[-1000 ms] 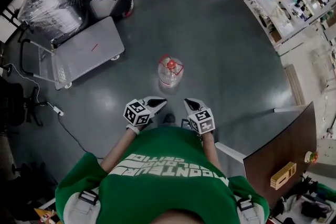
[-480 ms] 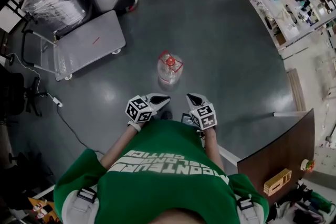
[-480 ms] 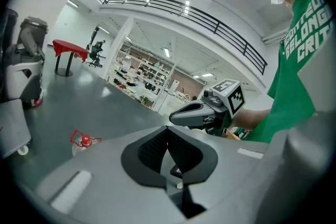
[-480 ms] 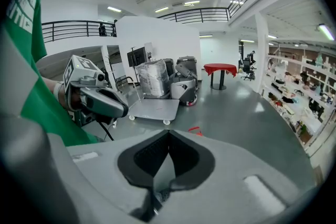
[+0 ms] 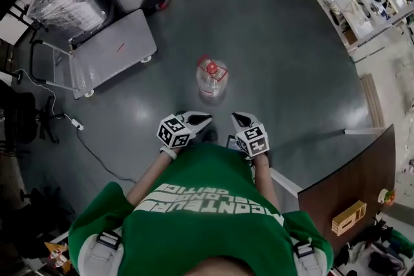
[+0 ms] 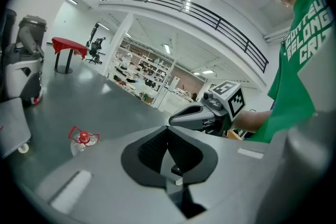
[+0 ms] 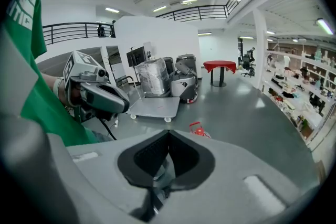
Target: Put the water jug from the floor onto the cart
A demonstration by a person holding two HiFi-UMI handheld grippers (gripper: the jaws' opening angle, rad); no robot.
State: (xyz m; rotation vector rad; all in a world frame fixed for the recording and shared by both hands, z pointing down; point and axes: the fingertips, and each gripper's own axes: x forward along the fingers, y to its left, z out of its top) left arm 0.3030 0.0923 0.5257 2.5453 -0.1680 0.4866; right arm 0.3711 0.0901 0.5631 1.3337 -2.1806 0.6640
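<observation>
Water jug point(image 5: 211, 75) stands upright on the grey floor point(image 5: 284, 55), ahead of both grippers, apart from them. Cart point(image 5: 107, 55) sits off to the left, deck bare. Left gripper point(image 5: 194, 118) and right gripper point(image 5: 240, 119): jaws pressed together, nothing between them.

Both held low before the chest, side by side, tips apart. The left gripper point(image 5: 202, 117) has its jaws closed on nothing and tips slightly downward. The right gripper point(image 5: 238, 117) has its jaws closed on nothing and is pitched more steeply. Bare forearms point(image 5: 150, 176) reach forward.
</observation>
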